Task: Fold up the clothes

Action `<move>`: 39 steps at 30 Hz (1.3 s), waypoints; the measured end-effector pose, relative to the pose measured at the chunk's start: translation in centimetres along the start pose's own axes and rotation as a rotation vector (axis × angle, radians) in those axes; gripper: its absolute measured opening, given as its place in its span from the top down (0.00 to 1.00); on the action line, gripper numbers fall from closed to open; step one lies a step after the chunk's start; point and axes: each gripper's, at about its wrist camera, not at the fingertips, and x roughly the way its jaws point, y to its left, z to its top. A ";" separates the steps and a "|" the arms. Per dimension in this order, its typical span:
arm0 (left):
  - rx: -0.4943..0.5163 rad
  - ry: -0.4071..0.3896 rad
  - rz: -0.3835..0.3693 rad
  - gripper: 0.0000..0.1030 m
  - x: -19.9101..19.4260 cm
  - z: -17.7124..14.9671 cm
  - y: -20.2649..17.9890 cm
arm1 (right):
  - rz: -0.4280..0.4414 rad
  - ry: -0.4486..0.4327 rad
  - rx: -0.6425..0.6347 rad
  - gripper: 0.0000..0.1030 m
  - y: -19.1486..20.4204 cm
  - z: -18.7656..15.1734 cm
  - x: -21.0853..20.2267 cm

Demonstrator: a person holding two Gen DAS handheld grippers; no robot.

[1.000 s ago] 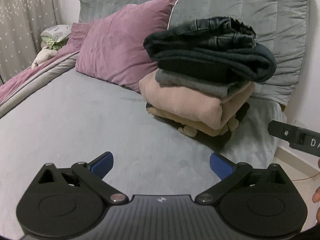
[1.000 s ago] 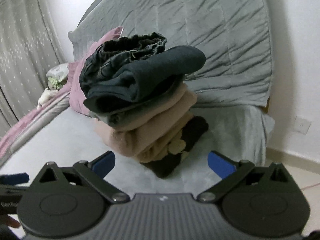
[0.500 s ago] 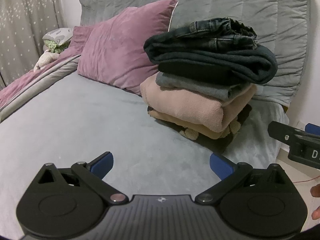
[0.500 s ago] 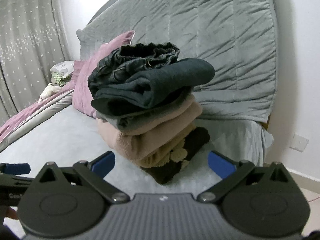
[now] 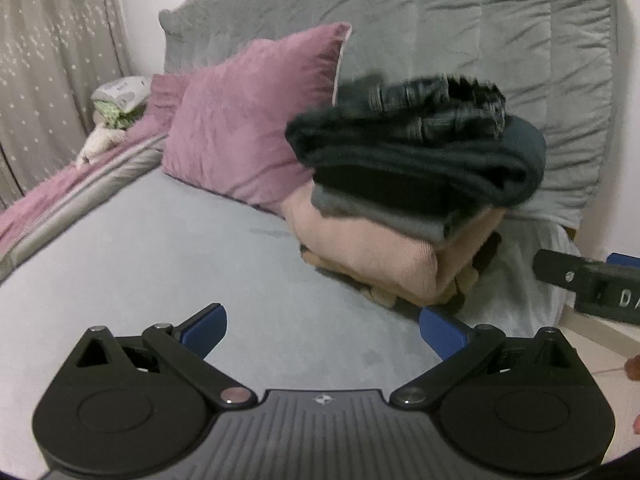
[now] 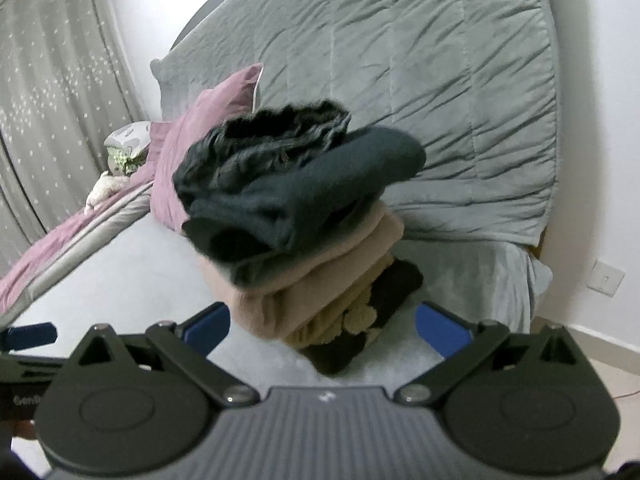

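A stack of folded clothes (image 5: 408, 196) (image 6: 304, 220) sits on the grey bed near the headboard: dark jeans on top, then a dark sweater, a grey piece, a pink knit, and a tan and black item at the bottom. My left gripper (image 5: 322, 330) is open and empty, low over the sheet, in front and to the left of the stack. My right gripper (image 6: 322, 326) is open too, holding nothing, with the base of the stack showing between its fingers. The right gripper's black body (image 5: 588, 284) shows at the right edge of the left wrist view.
A mauve pillow (image 5: 256, 120) leans on the grey quilted headboard (image 6: 400, 64) left of the stack. A soft toy (image 5: 102, 140) and a folded bundle lie far left by the curtain. The bed's right edge drops to the floor; a wall socket (image 6: 606, 278) is there.
Both grippers have drawn back and tilted up a little, so the stack sits lower in the frames. Both stay open and empty. The stack has not moved.
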 end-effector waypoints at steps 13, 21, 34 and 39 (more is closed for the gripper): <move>0.007 0.038 0.058 0.00 -1.4 6.4 -2.4 | 0.036 0.212 0.168 0.00 -3.4 6.5 0.5; 0.026 0.055 0.087 0.00 -1.9 8.5 -4.3 | 0.055 0.219 0.076 0.00 -3.5 8.1 -0.1; 0.051 0.058 0.088 0.00 -2.8 9.3 -6.7 | 0.105 0.252 0.110 0.00 -5.8 7.7 -1.0; 0.059 0.058 0.092 0.00 -3.0 9.2 -7.2 | 0.109 0.250 0.118 0.00 -6.2 7.7 -1.4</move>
